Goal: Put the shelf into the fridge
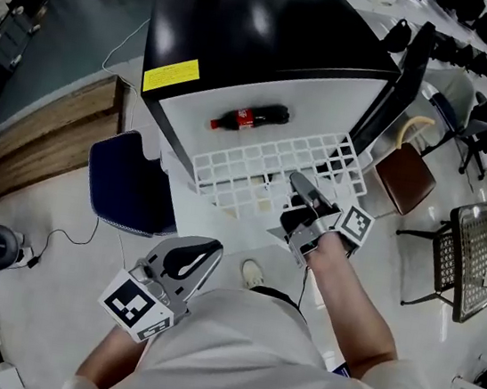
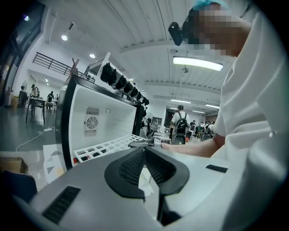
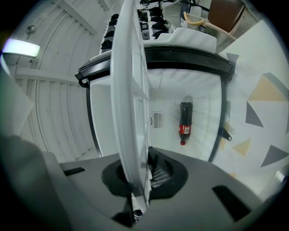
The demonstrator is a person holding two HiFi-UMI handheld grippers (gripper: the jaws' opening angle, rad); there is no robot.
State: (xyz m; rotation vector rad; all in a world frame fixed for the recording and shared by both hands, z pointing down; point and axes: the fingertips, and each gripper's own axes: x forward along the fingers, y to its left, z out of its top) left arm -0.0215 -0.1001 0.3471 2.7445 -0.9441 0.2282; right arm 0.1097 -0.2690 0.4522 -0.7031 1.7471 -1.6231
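**Head view:** we are seeing the right gripper pinching the near edge of the white grid shelf. The shelf's far part is reaching into the open fridge, where a cola bottle is lying. The left gripper is hanging by the person's torso, well apart from the shelf.

**Left gripper view:** we are finding its jaws pressed together, gripping nothing.

**Right gripper view:** we are seeing the shelf standing edge-on between the jaws, both pads pressing on it.
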